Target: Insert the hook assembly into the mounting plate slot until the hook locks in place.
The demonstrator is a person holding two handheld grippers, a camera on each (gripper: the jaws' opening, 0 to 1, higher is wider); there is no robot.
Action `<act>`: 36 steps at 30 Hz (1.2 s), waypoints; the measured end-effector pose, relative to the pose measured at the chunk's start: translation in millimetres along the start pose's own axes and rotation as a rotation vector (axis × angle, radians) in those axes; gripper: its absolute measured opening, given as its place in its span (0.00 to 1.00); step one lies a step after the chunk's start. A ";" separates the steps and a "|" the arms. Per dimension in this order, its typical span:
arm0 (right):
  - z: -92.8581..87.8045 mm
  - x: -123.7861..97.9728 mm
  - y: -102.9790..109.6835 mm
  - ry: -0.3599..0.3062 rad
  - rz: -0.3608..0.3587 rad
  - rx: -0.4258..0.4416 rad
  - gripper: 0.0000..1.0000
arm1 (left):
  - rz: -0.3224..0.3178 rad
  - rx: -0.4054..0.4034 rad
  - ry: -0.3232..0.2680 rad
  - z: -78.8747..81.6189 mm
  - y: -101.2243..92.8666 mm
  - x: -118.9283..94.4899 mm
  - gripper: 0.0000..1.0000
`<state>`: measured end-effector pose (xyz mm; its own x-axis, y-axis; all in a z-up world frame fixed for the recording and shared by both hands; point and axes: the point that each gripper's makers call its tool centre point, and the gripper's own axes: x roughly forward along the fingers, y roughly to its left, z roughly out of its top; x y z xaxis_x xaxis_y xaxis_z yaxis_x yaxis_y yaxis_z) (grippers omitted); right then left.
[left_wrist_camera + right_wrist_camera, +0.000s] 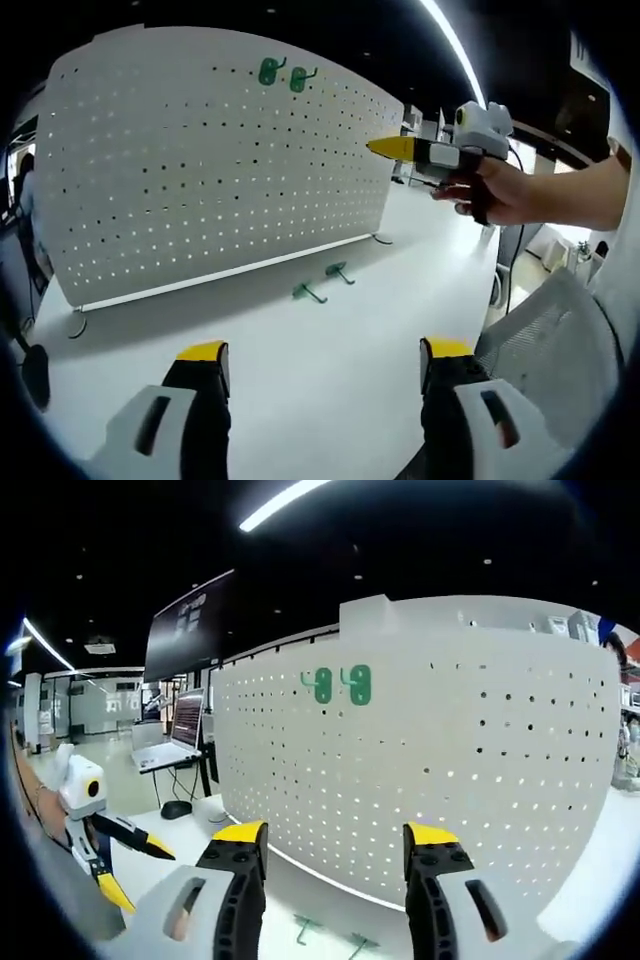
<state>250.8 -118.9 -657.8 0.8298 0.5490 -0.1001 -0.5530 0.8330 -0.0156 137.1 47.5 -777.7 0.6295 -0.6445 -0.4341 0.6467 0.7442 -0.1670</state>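
Left gripper (325, 360) jaws wide apart, empty, over white table (300, 370). Two loose green hooks (322, 282) lie ahead at 12 o'clock, near pegboard (200, 160); two hooks mounted (285, 73) on top. Right gripper (335, 845) jaws apart, empty.

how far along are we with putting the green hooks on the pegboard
About halfway, it seems. Done: two green hooks already hang near the top of the white pegboard. In hand: nothing; the left claw and the right claw both stand open and empty, and the right one is raised beside the board. Left: two more green hooks lie on the white table in front of the board, not yet picked up.
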 end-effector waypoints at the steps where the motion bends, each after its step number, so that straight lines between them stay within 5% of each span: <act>1: -1.4 -1.9 -0.2 0.002 -0.001 0.000 0.53 | 0.000 0.001 0.000 0.0 0.0 0.0 0.80; 36: -77.1 -59.4 0.6 0.185 -0.027 0.066 0.56 | -0.003 -0.004 -0.002 0.2 -0.2 -0.7 0.80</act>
<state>195.4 -156.2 -728.5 0.8128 0.5097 -0.2819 -0.5198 0.8531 0.0438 136.6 47.7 -777.2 0.6285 -0.6469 -0.4318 0.6469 0.7430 -0.1716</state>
